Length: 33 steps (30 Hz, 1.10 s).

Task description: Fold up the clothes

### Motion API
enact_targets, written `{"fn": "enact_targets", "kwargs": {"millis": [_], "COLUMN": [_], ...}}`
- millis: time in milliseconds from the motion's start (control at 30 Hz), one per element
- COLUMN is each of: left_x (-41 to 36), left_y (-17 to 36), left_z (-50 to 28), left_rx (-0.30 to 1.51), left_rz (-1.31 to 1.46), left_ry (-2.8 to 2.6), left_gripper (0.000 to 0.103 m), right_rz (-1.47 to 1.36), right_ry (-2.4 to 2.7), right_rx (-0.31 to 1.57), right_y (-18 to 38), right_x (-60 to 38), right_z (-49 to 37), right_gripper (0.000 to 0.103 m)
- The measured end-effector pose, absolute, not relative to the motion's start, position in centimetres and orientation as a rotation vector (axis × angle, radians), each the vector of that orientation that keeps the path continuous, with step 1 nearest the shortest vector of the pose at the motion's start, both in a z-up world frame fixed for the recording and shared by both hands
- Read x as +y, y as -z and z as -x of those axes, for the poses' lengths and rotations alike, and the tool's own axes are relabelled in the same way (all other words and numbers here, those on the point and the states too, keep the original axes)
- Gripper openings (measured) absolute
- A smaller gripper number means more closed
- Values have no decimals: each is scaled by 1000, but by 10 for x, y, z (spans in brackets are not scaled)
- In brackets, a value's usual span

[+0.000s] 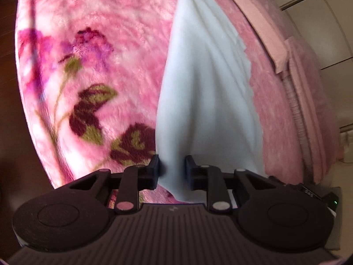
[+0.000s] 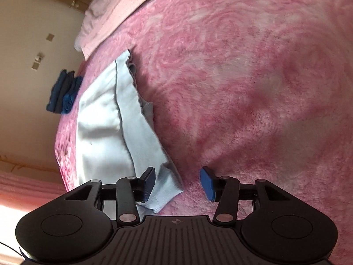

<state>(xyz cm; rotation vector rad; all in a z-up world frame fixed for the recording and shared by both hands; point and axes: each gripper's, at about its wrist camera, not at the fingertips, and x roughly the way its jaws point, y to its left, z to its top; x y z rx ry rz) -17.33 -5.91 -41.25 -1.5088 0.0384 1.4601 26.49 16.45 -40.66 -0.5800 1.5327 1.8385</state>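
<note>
Your left gripper [image 1: 172, 172] pinched the white garment [image 1: 205, 92], its length running ahead of the fingers. Your right gripper [image 2: 177, 183] stood apart, the hem beside its left finger.

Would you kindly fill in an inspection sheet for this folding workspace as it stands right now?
Surface: pink fleece blanket on a bed, floral print at one end.
Job's things: white garment, one end between the left gripper's jaws and lifted, the rest trailing down onto the blanket; in the right wrist view it lies partly folded.
Clutter: dark blue clothes stack at the bed's edge; pink pillow.
Grippers: left gripper shut on the garment; right gripper open, one finger over the garment's end, not gripping.
Cables: nothing seen.
Surroundings: cream wall with switch plates; pale cupboard doors.
</note>
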Motion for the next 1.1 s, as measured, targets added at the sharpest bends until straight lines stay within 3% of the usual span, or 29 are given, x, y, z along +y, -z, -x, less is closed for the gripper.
{"fn": "enact_targets", "kwargs": {"millis": [200,300,467,633,767,1100], "left_x": [-61,-56,-55,-53,-48,-50], "left_y": [421,428,440,449,454,460], "left_z": [189,194,200,206,208,212], "left_rx": [-48,-90,-106,-132,-101,-170], "left_rz": [1531,1551,1552,1574,1559,1604], "left_ry": [-1421,-1395,-1330,-1283,-1235,-1223], "left_gripper": [39,40,27,26,17,19], "right_rz": [575,534,384,348,351,297], "right_ry": [-1796,-1771,-1725,-1736,-1801,-1732], "right_rx": [1719,1818,1908,1920,1891,2006], "right_y": [411,424,441,449,448,455], "right_x": [145,129,136,149,152,135], "right_z": [-271,-267,-253,-237,-226,-250], "right_gripper": [49,49,49,49,48,49]}}
